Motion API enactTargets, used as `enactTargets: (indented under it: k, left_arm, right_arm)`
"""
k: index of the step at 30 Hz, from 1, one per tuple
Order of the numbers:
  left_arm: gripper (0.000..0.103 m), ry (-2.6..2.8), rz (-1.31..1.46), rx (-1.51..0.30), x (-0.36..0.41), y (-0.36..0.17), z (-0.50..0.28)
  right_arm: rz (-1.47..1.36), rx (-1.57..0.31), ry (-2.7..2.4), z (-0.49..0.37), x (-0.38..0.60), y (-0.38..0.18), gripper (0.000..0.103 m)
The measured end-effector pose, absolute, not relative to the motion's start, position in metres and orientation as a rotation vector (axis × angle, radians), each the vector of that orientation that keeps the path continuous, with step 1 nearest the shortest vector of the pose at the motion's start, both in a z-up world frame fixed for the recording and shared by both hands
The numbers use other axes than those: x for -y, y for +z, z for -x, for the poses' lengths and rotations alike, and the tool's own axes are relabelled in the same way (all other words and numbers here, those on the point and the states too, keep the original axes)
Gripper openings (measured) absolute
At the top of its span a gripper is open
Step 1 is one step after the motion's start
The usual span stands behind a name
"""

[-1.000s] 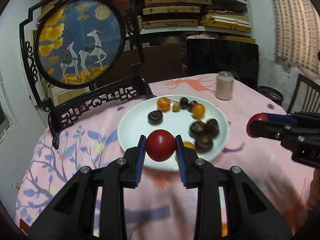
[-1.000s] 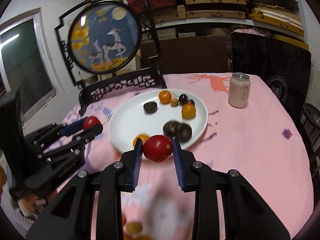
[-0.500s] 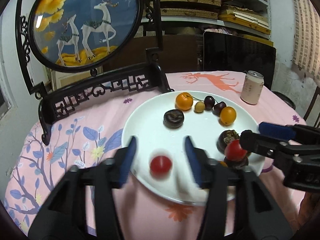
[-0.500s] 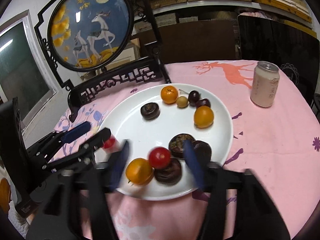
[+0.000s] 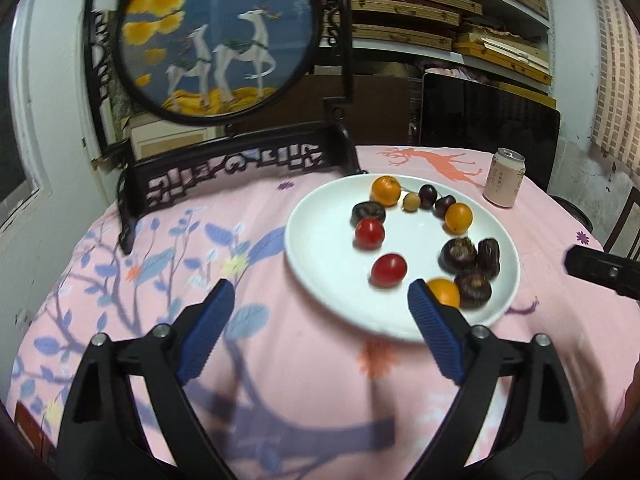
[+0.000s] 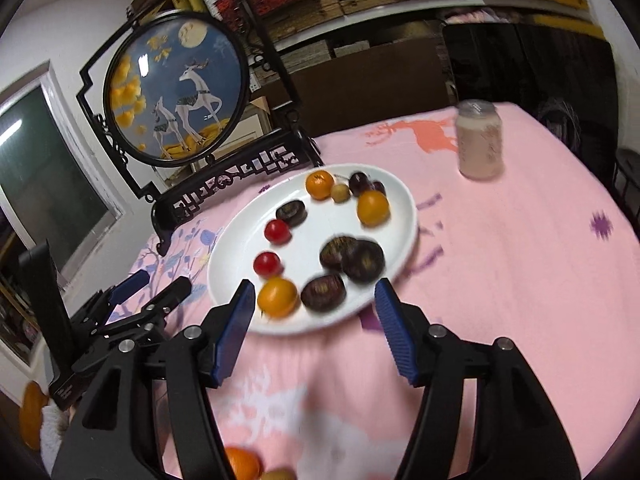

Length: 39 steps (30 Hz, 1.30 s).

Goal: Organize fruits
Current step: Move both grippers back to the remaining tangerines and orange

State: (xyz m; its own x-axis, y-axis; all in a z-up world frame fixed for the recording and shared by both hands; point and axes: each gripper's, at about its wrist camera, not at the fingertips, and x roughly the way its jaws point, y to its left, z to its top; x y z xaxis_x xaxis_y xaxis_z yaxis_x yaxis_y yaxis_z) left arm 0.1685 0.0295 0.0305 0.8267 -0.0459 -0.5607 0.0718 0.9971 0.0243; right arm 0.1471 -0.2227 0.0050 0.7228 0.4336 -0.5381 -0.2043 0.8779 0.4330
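A white plate on the pink tablecloth holds several fruits. Two red tomatoes lie on its left part; they also show in the right wrist view. Oranges and dark chestnut-like fruits lie around them. My left gripper is open and empty, just short of the plate's near rim. My right gripper is open and empty, at the plate's near rim. The left gripper also shows in the right wrist view.
A black framed deer screen stands behind the plate on the left. A pink drink can stands at the back right. More fruit lies on the cloth below the right gripper. A dark chair stands behind the table.
Both grippers opened and let go of their red tomatoes, which now lie on the plate. Both grippers then drew back from the plate toward the near edge.
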Motion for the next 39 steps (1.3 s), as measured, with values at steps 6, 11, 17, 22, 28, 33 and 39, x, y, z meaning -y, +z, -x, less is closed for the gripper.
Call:
enactTargets:
  k: [6,11,17,22,28,33,39]
  left_arm:
    - [0.094,-0.078,-0.01,-0.636,-0.038,0.027,-0.13]
    - [0.095,-0.111,-0.04,-0.659,-0.03,0.021,-0.094]
    - [0.101,-0.187,-0.135,-0.665,-0.009,0.013,-0.064]
    - [0.101,-0.255,-0.164,-0.705,0.006,0.004,-0.061]
    - [0.101,-0.318,-0.173,-0.75,0.019,-0.002,-0.064]
    - [0.101,-0.303,-0.21,-0.802,0.027,-0.014,-0.074]
    - [0.101,-0.092,-0.139,-0.786,-0.016,-0.004,-0.093]
  right_arm:
    - [-0.45,-0.693,0.338,-0.1,0.252,-0.014,0.063]
    - [-0.494,-0.729,0.321,-0.065,0.264,-0.034,0.079]
    - [-0.5,-0.714,0.33,-0.044,0.266,-0.037,0.081]
    - [-0.532,-0.737,0.329,-0.048,0.27,-0.04,0.081]
    - [-0.536,-0.735,0.331,-0.048,0.27,-0.038,0.081]
    - [-0.532,-0.738,0.333,-0.049,0.269,-0.039,0.081]
    - [-0.543,-0.741,0.332,-0.049,0.271,-0.04,0.081]
